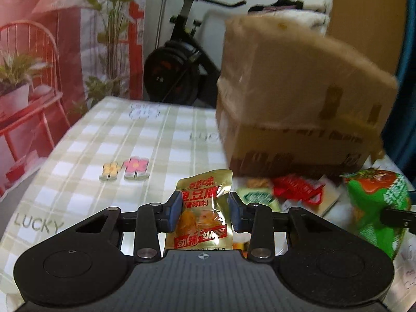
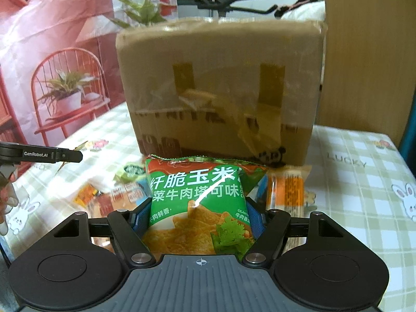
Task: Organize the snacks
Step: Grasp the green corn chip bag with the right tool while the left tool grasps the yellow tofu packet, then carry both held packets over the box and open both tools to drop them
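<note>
My left gripper (image 1: 204,210) is shut on a gold tofu snack packet (image 1: 201,215) and holds it upright above the checked tablecloth. My right gripper (image 2: 199,217) is shut on a green corn-chip bag (image 2: 197,202), which also shows at the right of the left wrist view (image 1: 374,208). A taped cardboard box (image 2: 221,85) stands just behind the bag; in the left wrist view the box (image 1: 293,109) is to the right front. Several loose snack packets (image 1: 293,189) lie on the table at the box's foot.
The table (image 1: 91,156) carries a green checked cloth with flower and rabbit prints. An orange packet (image 2: 286,192) lies right of the green bag. An exercise bike (image 1: 176,65) stands behind the table. The left gripper's side (image 2: 41,154) shows at the right wrist view's left edge.
</note>
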### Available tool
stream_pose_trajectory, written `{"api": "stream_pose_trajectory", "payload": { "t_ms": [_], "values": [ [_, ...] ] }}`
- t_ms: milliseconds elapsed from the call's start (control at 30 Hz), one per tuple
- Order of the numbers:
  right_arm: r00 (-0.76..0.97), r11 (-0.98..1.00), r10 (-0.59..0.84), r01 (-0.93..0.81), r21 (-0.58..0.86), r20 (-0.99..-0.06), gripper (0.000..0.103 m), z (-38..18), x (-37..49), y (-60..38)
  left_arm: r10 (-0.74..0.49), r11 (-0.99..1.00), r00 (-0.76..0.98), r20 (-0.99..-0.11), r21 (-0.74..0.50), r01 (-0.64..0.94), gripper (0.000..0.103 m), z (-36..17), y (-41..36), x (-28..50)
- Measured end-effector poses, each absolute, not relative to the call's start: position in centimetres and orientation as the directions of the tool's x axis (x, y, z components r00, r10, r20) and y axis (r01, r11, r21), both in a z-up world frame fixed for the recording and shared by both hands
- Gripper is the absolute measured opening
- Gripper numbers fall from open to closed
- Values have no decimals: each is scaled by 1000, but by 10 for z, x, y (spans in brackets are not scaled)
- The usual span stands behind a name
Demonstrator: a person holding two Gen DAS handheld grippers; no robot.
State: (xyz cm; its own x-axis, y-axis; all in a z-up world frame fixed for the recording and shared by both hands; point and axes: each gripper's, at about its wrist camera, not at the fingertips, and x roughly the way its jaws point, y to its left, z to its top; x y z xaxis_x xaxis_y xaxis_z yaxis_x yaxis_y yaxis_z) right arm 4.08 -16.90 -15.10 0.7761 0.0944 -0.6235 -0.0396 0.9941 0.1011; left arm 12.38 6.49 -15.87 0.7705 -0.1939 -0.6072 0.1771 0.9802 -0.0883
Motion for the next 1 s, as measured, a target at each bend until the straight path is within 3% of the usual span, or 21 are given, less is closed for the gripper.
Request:
{"api": "stream_pose_trajectory", "payload": {
  "t_ms": [667, 800, 1000],
  "values": [
    [938, 993, 108, -82, 91, -331, 68, -19, 56, -204, -366, 930, 886, -286, -88, 356, 41, -35, -3, 126],
    [948, 997, 82, -77, 29, -308, 68, 2, 99, -218, -386, 922, 884, -266, -73, 380, 42, -20, -22, 160],
    [920, 999, 43, -44, 6, -390, 68, 2, 189, -243, -376, 926, 867, -328, -87, 369, 42, -20, -51, 230]
  ]
}}
